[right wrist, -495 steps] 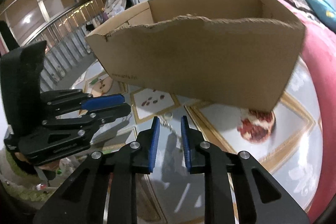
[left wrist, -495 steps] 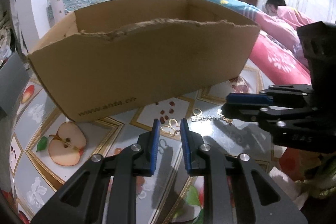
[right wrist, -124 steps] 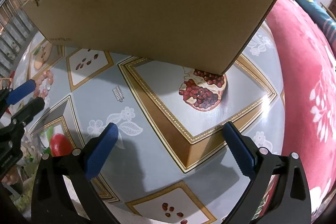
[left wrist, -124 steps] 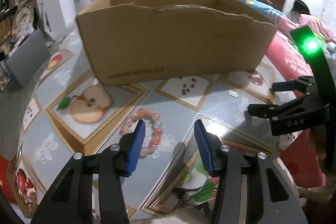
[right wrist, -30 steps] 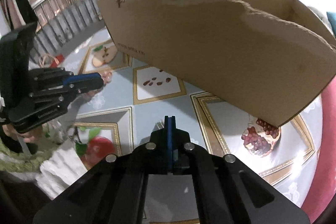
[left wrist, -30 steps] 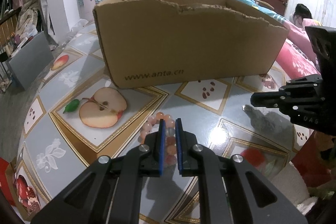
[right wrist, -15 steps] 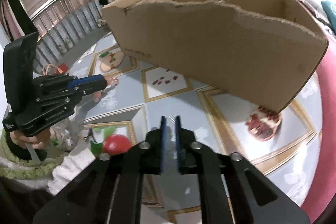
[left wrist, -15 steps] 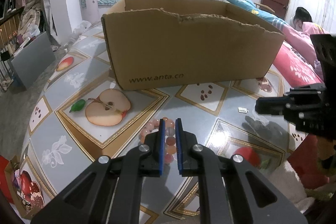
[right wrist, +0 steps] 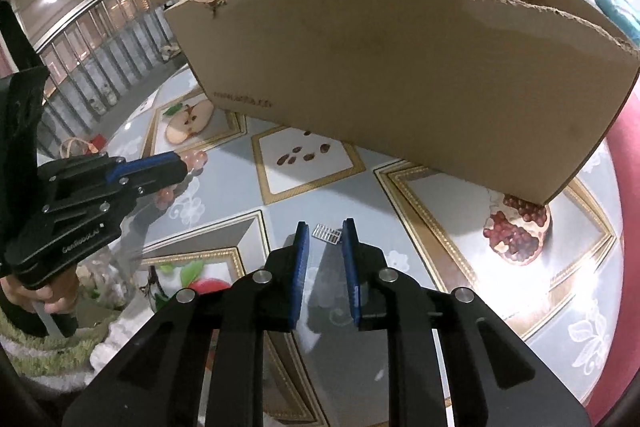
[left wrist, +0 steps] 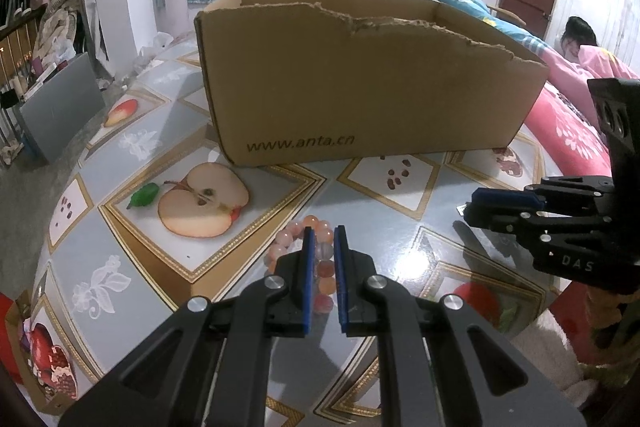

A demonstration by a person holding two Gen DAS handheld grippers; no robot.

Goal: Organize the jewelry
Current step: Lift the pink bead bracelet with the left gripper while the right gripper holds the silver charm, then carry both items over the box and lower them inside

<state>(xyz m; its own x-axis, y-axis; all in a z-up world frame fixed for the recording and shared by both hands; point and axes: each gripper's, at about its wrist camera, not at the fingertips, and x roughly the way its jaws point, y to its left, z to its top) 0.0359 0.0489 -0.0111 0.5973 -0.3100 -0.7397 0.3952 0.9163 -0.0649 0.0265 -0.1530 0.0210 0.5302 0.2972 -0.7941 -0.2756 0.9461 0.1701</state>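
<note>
Fruit-printed oilcloth (left wrist: 132, 163) covers the table, with a torn-rimmed cardboard box (left wrist: 372, 95) standing toward its far side and a bed with pink bedding behind on the right.

At the left, the left gripper (left wrist: 321, 233) is clamped on a bead bracelet (left wrist: 320, 263): its blue pads press on beads of the loop, just beside the printed apple half. The bracelet is a ring of round, glossy, pale pink and orange beads. The right wrist view shows beads (right wrist: 194, 159) jutting past that gripper's tips, seemingly clear of the cloth, though I cannot be sure it is lifted.

Further right, the right gripper (right wrist: 326, 227) points down at a small silver comb-like piece (right wrist: 328, 233) lying flat on the grey cloth in front of the box. Its jaws have just been opening and stand a little apart with the piece just past the tips, not between them and not gripped.

As I judge it, the sorting is partway: the bracelet is caught but not yet in the box, the silver piece awaits a pickup, and the box's inside is hidden.
</note>
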